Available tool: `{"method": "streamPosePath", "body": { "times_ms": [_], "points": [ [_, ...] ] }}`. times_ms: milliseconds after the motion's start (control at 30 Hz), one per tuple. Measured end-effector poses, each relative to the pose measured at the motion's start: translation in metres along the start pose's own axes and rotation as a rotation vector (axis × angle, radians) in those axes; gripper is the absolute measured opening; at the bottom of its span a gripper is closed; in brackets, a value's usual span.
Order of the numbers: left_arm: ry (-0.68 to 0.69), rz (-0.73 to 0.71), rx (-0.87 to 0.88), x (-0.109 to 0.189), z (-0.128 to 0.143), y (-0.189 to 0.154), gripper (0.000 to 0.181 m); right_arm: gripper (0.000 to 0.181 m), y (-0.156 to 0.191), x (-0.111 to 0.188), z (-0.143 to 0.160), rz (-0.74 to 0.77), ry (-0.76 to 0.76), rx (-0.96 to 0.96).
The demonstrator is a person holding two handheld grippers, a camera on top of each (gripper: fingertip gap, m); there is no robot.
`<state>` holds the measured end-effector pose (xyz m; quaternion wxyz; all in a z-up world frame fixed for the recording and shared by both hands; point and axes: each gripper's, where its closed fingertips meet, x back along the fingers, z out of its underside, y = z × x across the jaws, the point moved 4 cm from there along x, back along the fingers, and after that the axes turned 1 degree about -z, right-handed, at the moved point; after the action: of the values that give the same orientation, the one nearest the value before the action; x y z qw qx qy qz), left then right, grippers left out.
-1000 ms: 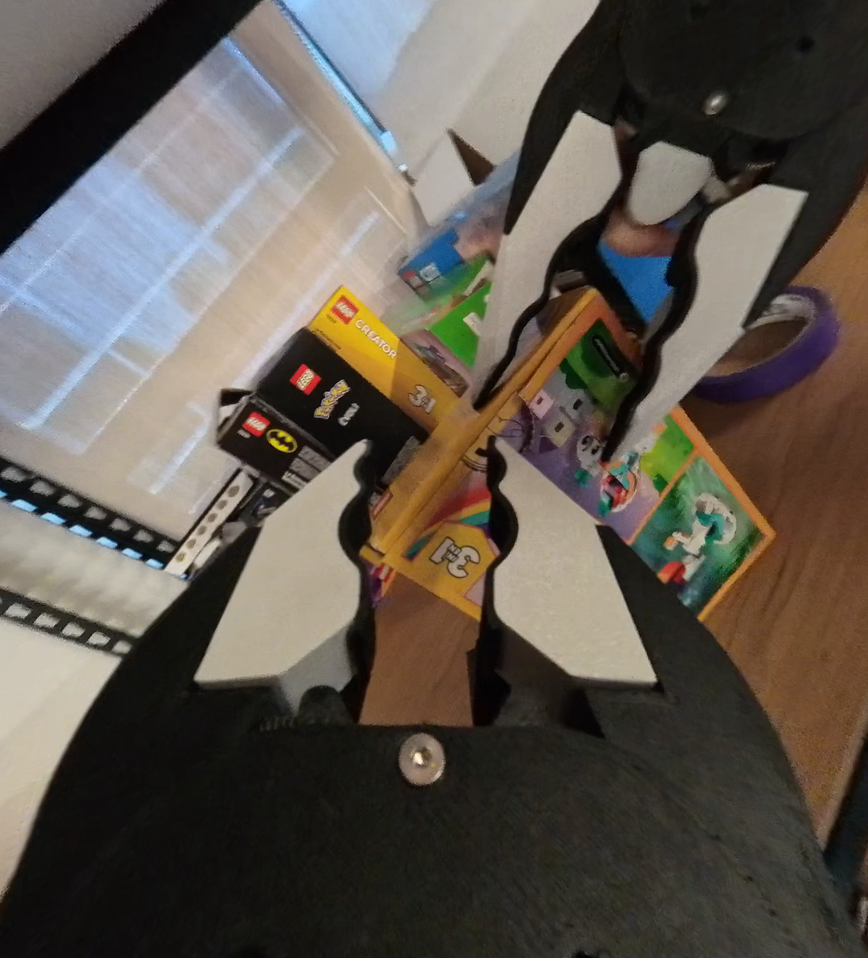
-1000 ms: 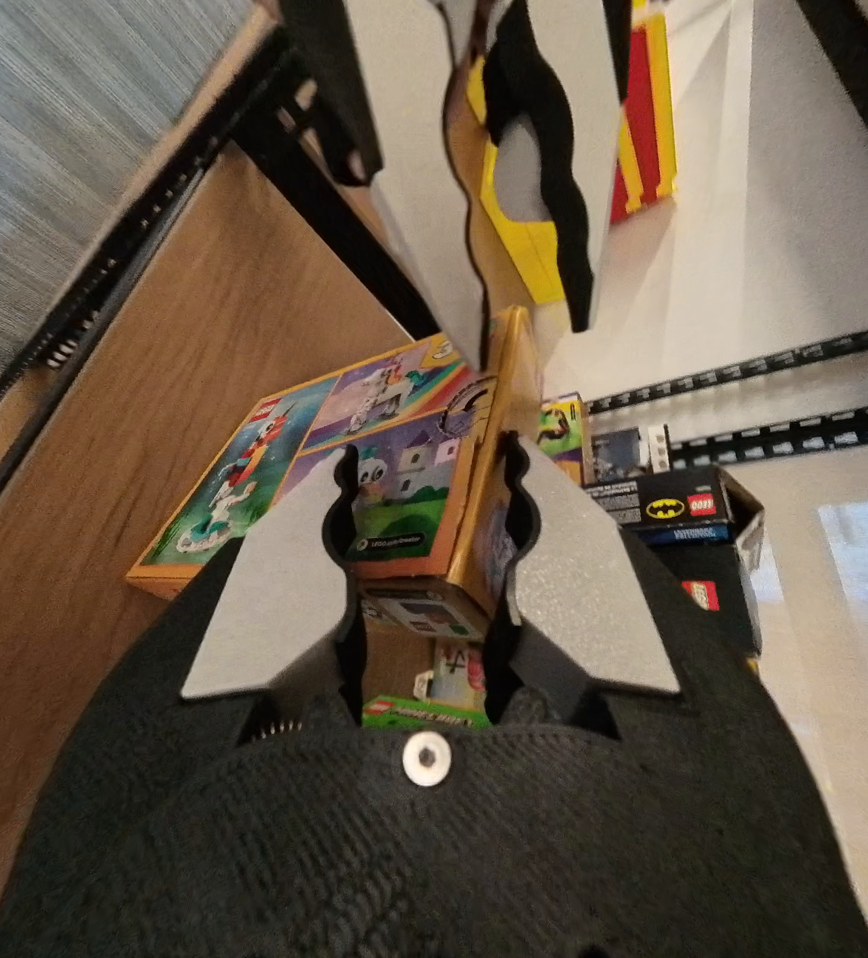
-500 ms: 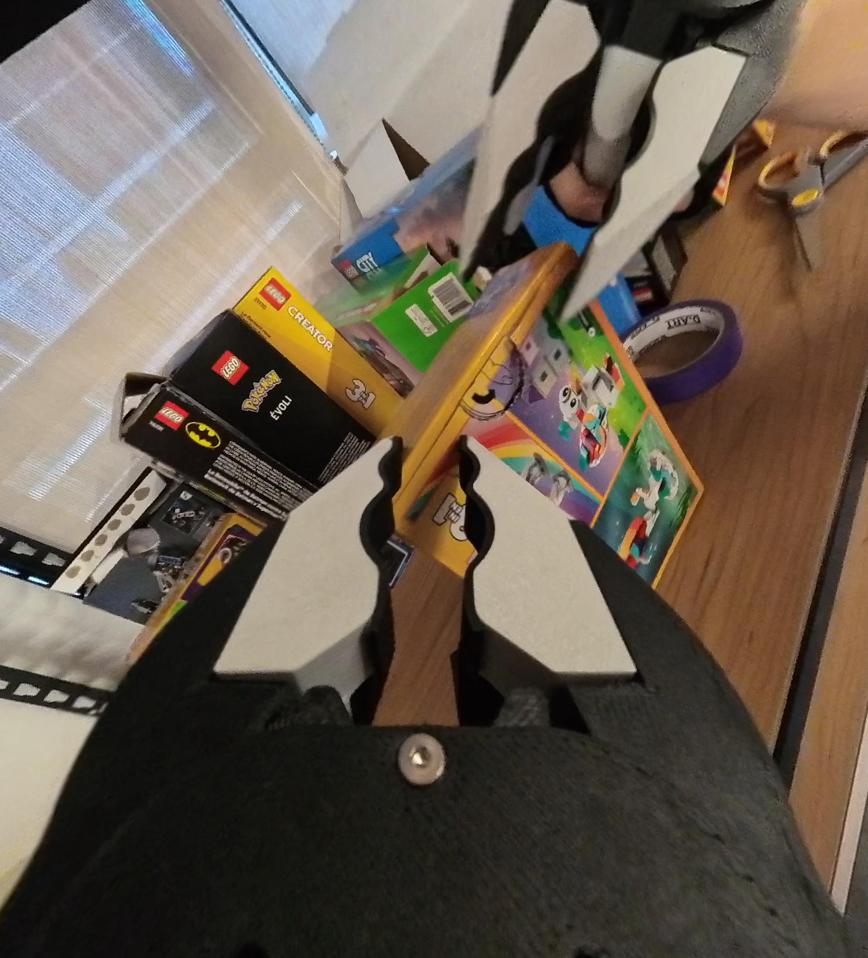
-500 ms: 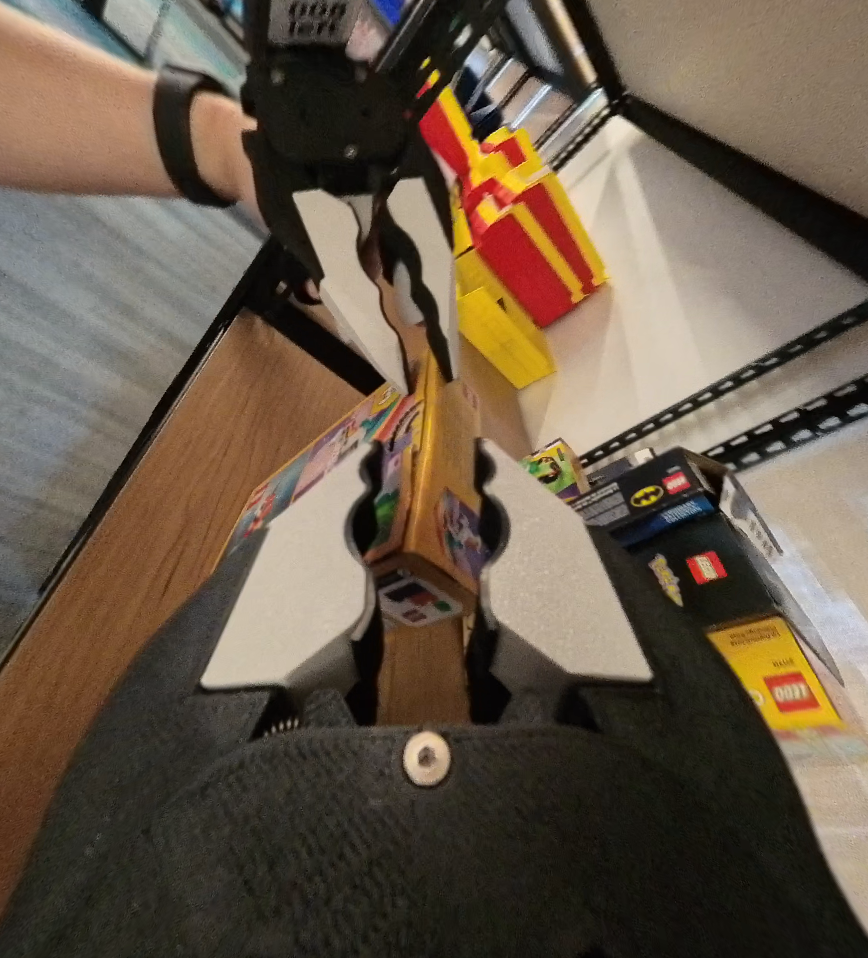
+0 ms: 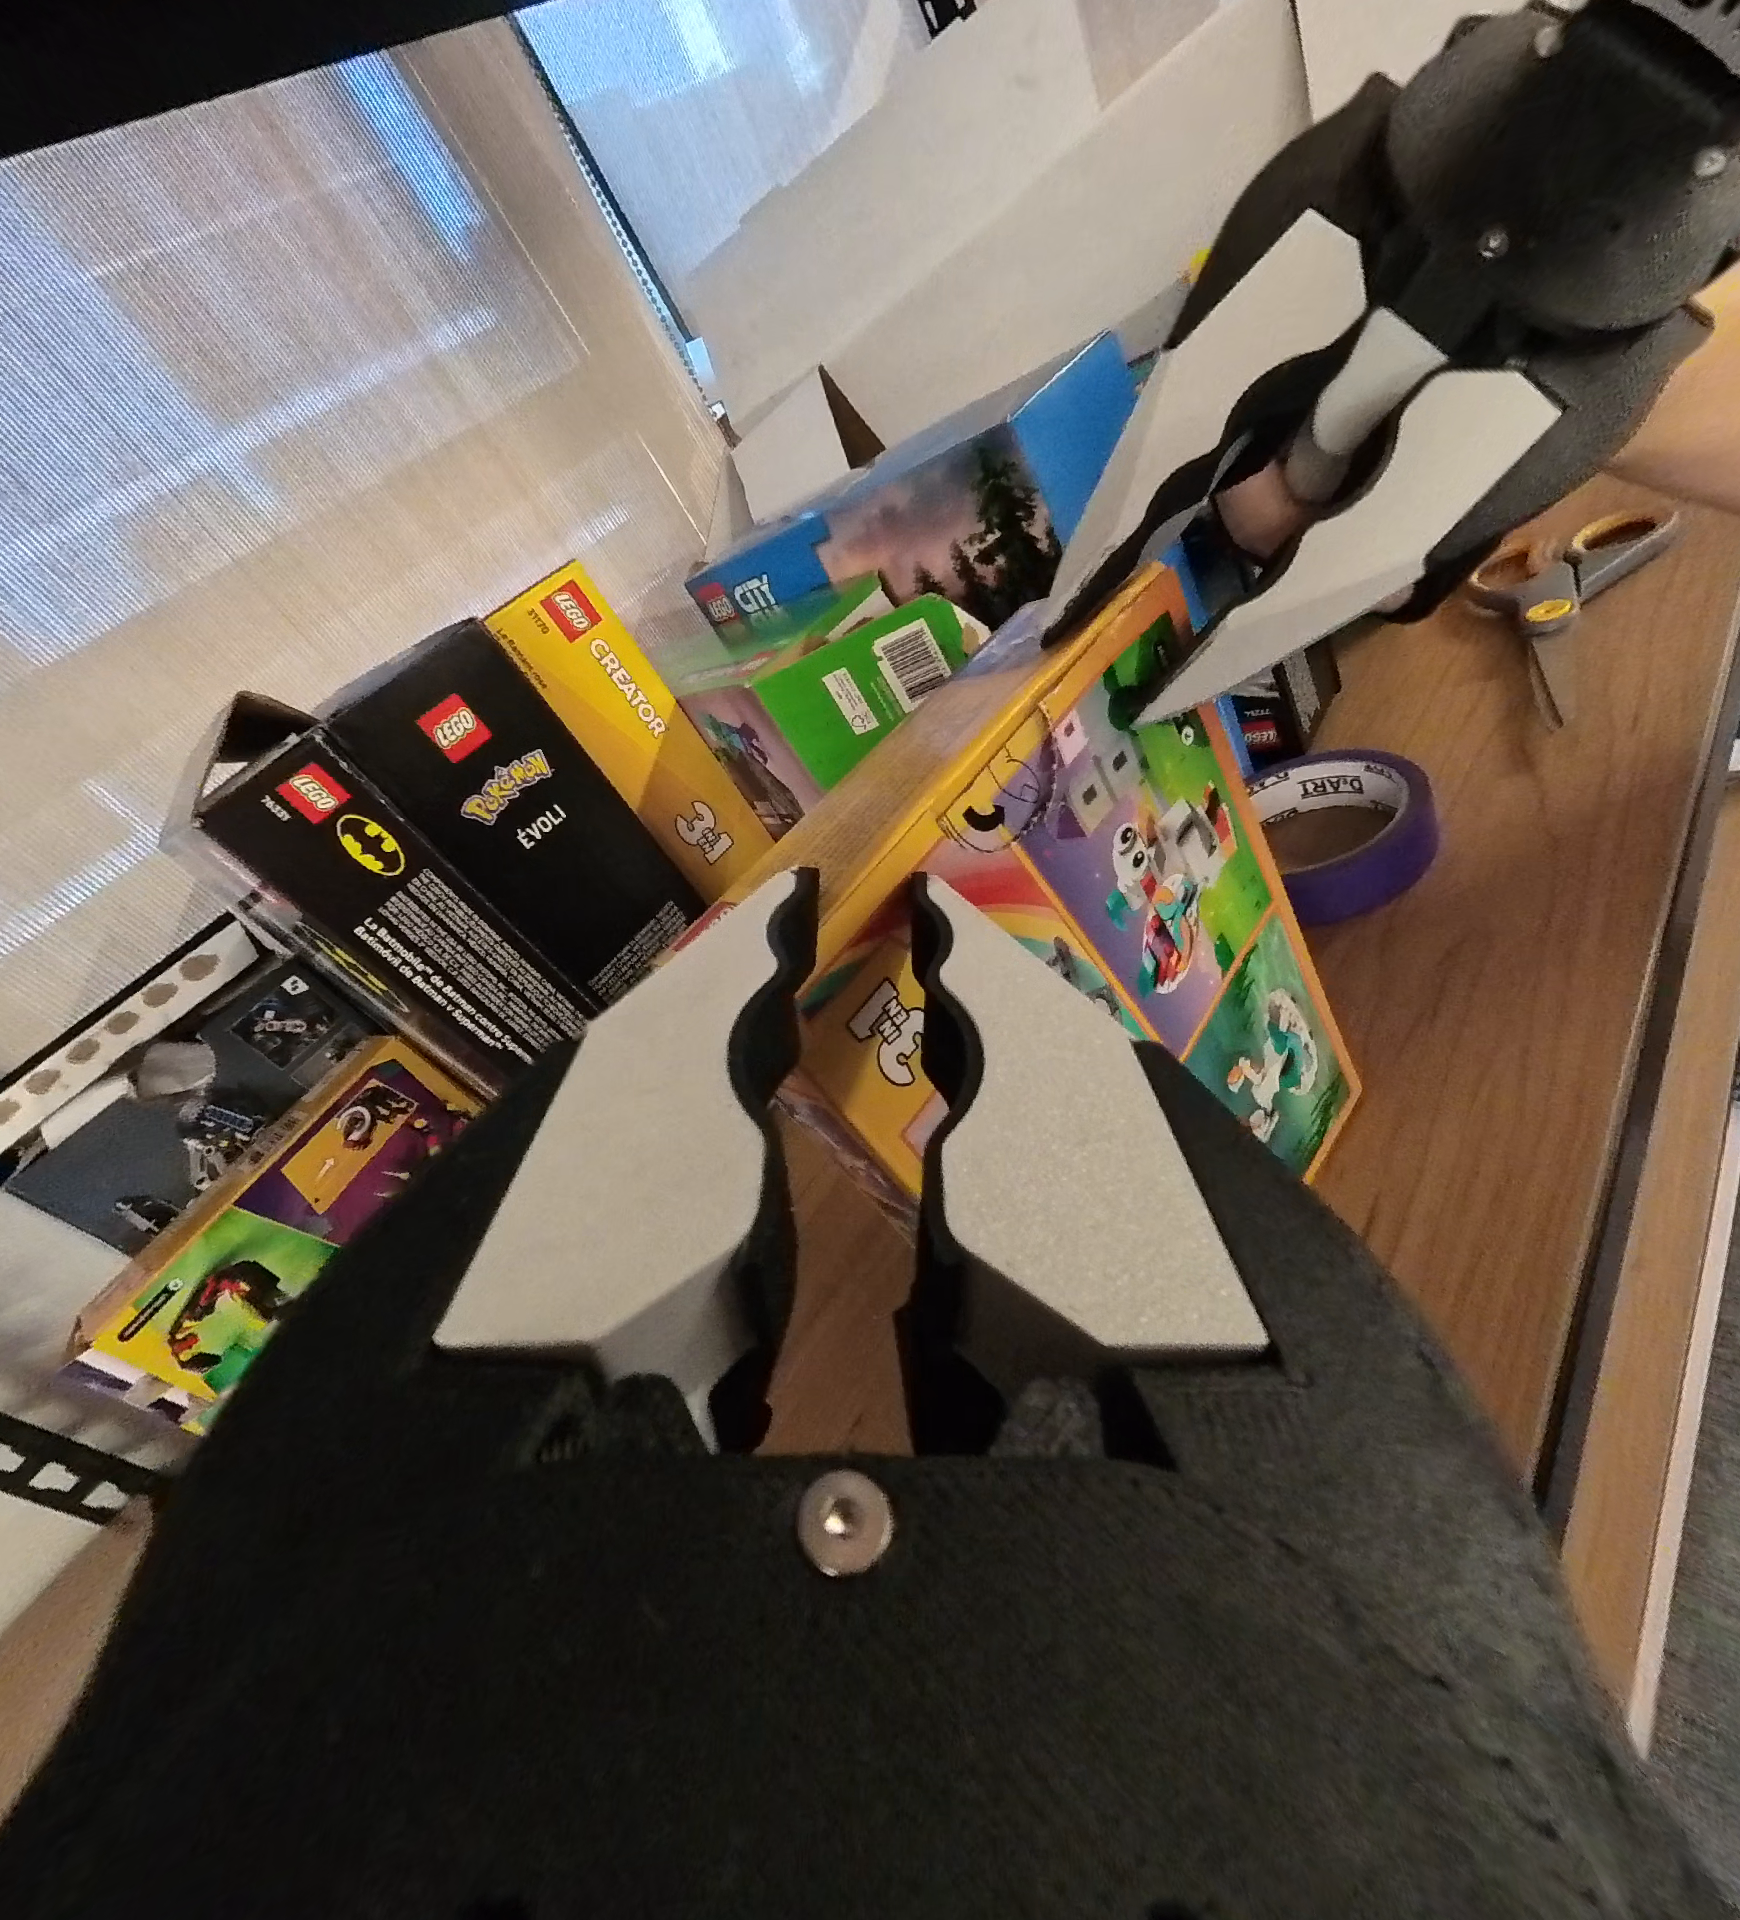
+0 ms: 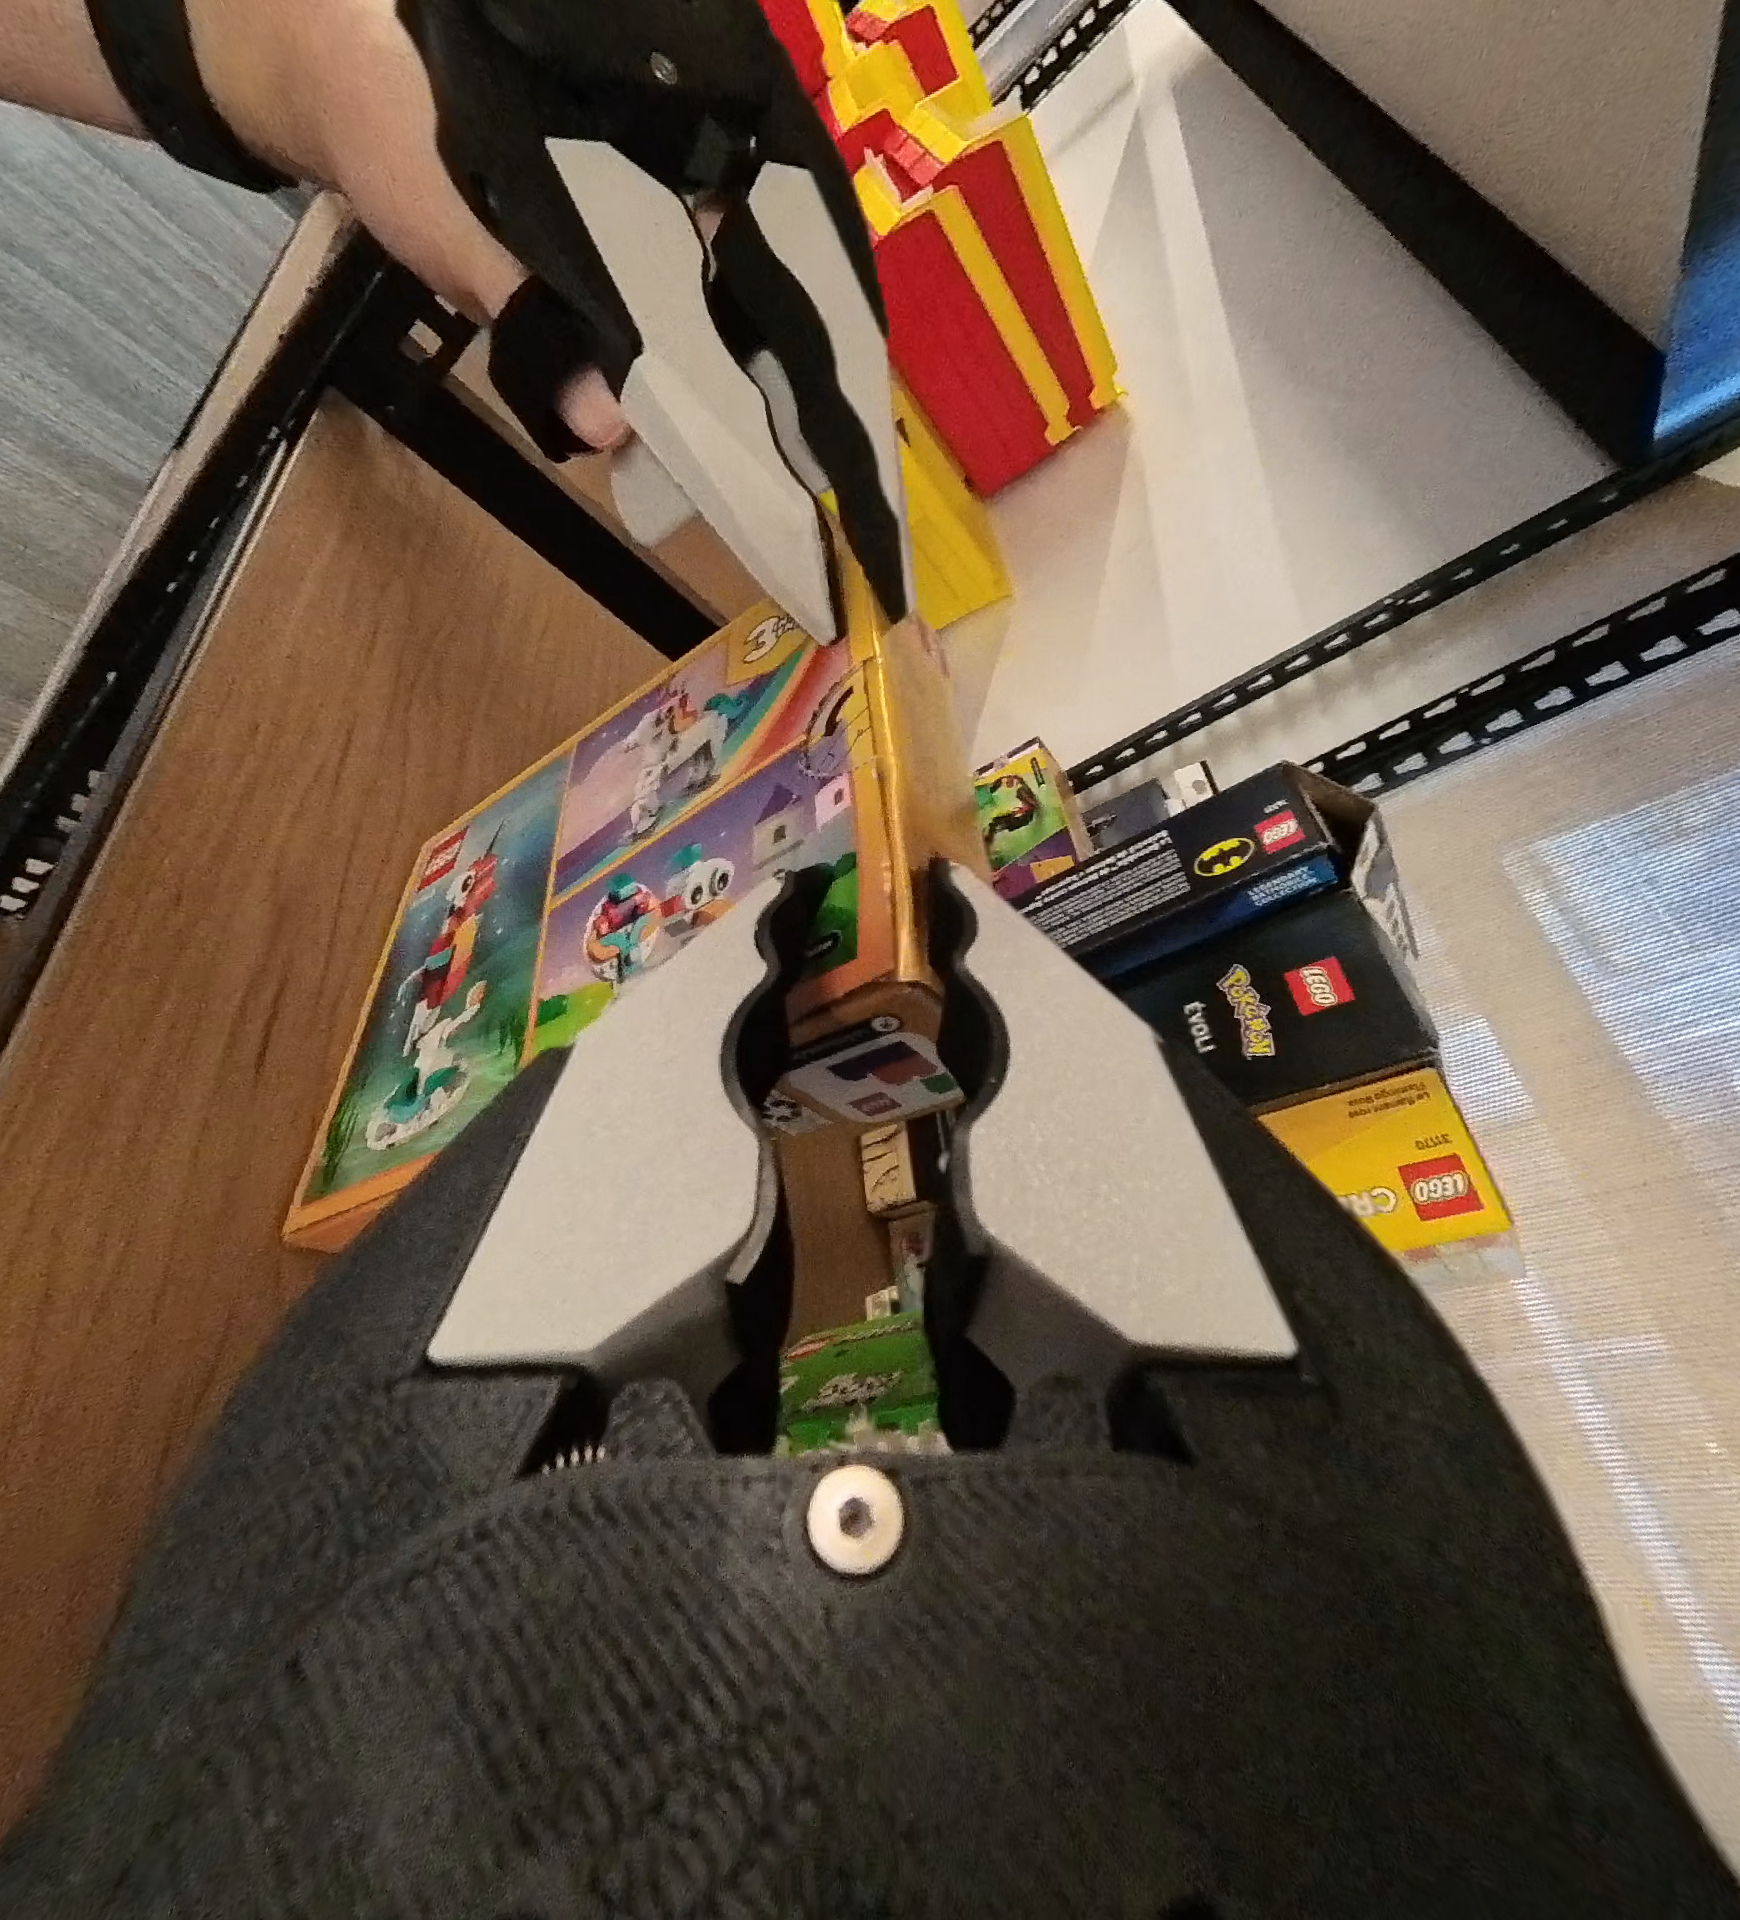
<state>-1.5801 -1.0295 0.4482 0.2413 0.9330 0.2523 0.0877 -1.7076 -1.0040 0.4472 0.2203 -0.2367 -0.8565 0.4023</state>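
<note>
Crowding yellow box [image 5: 1136, 904], black boxes [image 5: 492, 831], purple tape [image 5: 1349, 831]

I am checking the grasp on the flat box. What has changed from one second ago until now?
Both pairs of jaws narrowed onto the top edge of the flat orange cardboard toy box: the left gripper at one end, the right gripper at the other. The box stands steeper on the wooden shelf. The black boxes behind stayed put.

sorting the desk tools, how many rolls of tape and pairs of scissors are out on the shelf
2: one purple tape roll lying flat on the wooden shelf beside the yellow toy box, and one pair of grey-and-orange scissors farther back near the shelf's edge. More may be hidden behind the boxes.
</note>
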Motion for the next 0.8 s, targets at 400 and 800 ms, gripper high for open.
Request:
{"method": "streamPosePath", "body": {
  "times_ms": [400, 800],
  "points": [
    [-0.068, -0.002, 0.018, 0.001, -0.003, 0.001, 0.016, 0.086, 0.026, -0.016, 0.044, 0.102, -0.044, -0.784],
    [-0.328, -0.227, 0.310, 0.159, -0.018, -0.048, 0.017, 0.057, 0.036, -0.136, 0.011, -0.199, -0.050, -0.833]
  ]
}}
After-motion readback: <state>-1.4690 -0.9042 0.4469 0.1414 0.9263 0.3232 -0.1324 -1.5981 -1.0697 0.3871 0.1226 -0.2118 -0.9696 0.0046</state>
